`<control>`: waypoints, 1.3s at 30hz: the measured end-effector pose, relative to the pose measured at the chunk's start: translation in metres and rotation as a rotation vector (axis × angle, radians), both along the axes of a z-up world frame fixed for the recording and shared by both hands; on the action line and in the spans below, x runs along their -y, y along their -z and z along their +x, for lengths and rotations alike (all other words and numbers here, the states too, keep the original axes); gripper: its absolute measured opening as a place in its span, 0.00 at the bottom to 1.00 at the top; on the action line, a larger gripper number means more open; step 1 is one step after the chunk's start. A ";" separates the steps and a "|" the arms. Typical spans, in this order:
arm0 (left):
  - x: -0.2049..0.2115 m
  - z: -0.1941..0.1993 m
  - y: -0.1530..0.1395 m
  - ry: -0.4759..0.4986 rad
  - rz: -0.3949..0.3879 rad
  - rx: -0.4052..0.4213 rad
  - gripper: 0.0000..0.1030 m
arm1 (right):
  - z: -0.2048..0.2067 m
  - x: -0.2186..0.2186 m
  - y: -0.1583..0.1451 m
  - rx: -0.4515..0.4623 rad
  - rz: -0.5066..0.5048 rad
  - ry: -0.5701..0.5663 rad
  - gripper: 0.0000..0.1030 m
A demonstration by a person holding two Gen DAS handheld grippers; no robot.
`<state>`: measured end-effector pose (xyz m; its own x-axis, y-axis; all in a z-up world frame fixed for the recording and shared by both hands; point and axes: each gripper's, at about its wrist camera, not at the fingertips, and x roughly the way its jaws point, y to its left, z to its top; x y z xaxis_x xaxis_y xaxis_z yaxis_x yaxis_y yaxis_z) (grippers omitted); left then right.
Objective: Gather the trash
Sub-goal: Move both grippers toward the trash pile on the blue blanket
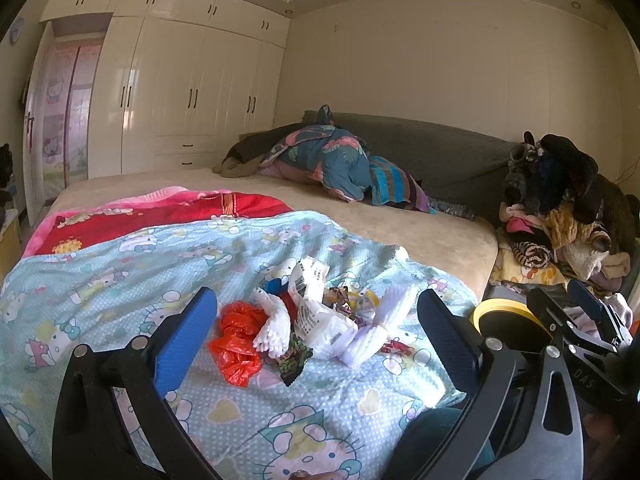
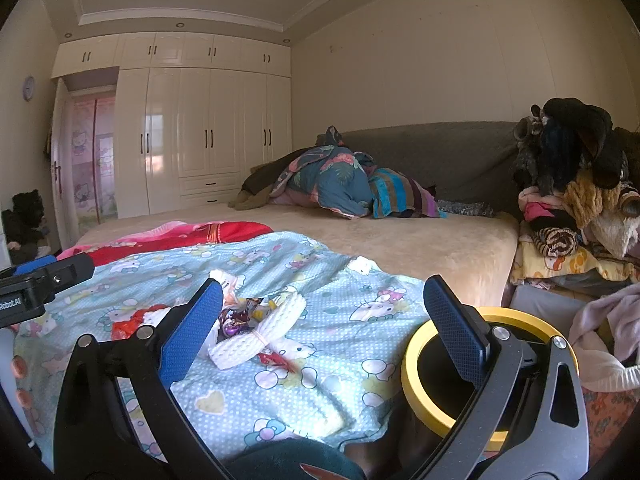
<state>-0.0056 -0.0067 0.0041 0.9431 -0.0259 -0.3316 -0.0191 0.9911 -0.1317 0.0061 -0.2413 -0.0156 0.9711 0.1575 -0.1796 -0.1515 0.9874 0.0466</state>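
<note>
Trash (image 1: 304,320) sits in a loose pile on the bed (image 1: 420,228) at twelve o'clock from both wide, empty tools, left tool (image 1: 316,320) and right tool (image 2: 324,328), so light wrappers might slip out

on the bed lie 1 orange plastic bag (image 1: 236,338) and 2 white foam nets (image 1: 276,326). 1 yellow-rimmed bin (image 2: 424,384) stands beside it, and 2 tools are in view.

Black gripper frames (image 1: 316,320), blue ribbed jaws, silver screws.
</note>
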 end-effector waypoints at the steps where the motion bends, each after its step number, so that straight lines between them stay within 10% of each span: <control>1: 0.000 0.000 0.000 -0.002 0.001 0.000 0.94 | 0.000 0.000 0.000 0.000 0.000 0.001 0.90; 39: 0.001 -0.001 -0.001 0.006 -0.005 0.001 0.94 | 0.004 -0.001 0.007 -0.015 -0.003 -0.004 0.90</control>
<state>-0.0066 -0.0077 0.0053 0.9433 -0.0336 -0.3304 -0.0127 0.9905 -0.1370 0.0096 -0.2400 -0.0225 0.9677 0.1604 -0.1947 -0.1543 0.9870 0.0459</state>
